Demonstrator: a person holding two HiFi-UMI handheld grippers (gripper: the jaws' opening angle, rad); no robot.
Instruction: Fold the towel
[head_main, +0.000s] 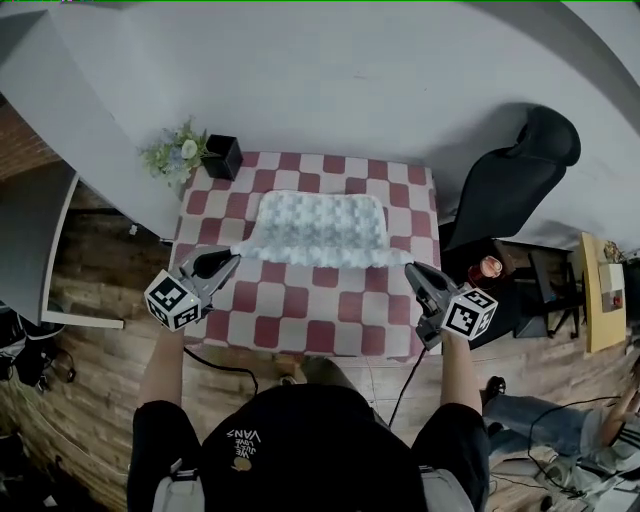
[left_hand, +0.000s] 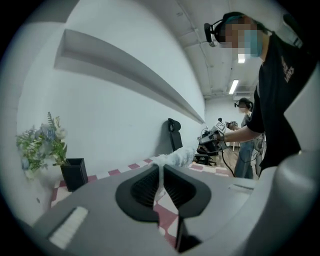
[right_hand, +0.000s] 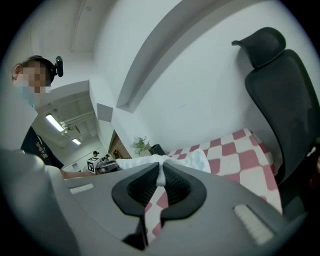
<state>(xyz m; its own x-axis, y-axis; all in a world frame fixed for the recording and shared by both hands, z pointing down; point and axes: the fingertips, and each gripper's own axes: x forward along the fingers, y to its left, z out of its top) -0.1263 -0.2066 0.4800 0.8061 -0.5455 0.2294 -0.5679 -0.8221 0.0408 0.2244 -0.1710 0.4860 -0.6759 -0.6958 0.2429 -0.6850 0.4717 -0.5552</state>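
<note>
A white bumpy towel (head_main: 318, 228) lies spread on the red-and-white checked table (head_main: 300, 310), its near edge stretched between the two grippers. My left gripper (head_main: 233, 255) is shut on the towel's near left corner (left_hand: 161, 167), which shows as a thin white strip between the jaws. On the other side my right gripper (head_main: 409, 266) is shut on the near right corner (right_hand: 161, 175). Beyond each pair of jaws the towel (left_hand: 179, 156) (right_hand: 150, 162) runs towards the other gripper.
A black pot with pale flowers (head_main: 195, 153) stands at the table's far left corner. A black office chair (head_main: 515, 180) sits just right of the table. A white wall (head_main: 330, 70) rises behind it. Cables trail over the wooden floor (head_main: 90, 380).
</note>
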